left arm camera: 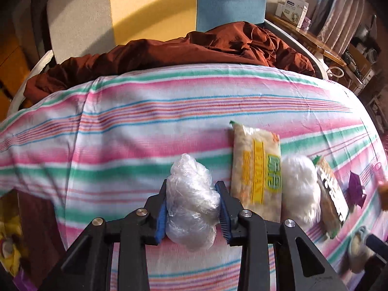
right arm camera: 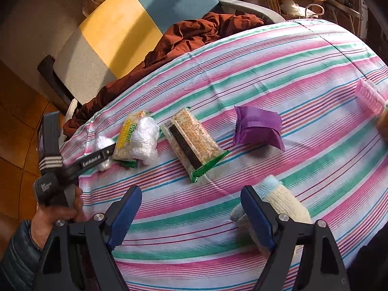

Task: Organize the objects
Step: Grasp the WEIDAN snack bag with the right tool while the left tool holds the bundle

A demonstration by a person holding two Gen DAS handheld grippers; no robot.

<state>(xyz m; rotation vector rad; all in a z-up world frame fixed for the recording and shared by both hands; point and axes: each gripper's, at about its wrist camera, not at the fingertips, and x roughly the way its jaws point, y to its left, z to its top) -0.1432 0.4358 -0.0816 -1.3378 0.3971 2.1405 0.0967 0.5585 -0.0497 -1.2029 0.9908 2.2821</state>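
My left gripper (left arm camera: 192,195) is shut on a clear plastic-wrapped bundle (left arm camera: 191,201), low over the striped cloth (left arm camera: 145,131). To its right lie a yellow-labelled snack pack (left arm camera: 257,169), a second white plastic bundle (left arm camera: 299,189) and a green-edged cracker pack (left arm camera: 331,194). In the right wrist view the left gripper (right arm camera: 106,155) holds its bundle (right arm camera: 103,143) next to the snack pack (right arm camera: 127,135), white bundle (right arm camera: 145,140) and cracker pack (right arm camera: 191,140). My right gripper (right arm camera: 191,213) is open and empty, with a cream sock (right arm camera: 286,206) by its right finger.
A purple packet (right arm camera: 257,127) lies right of the cracker pack, and a pink ribbed item (right arm camera: 369,95) sits at the far right edge. A rumpled brown cloth (right arm camera: 184,38) lies at the back of the table. A yellow and blue panel (left arm camera: 155,7) stands behind it.
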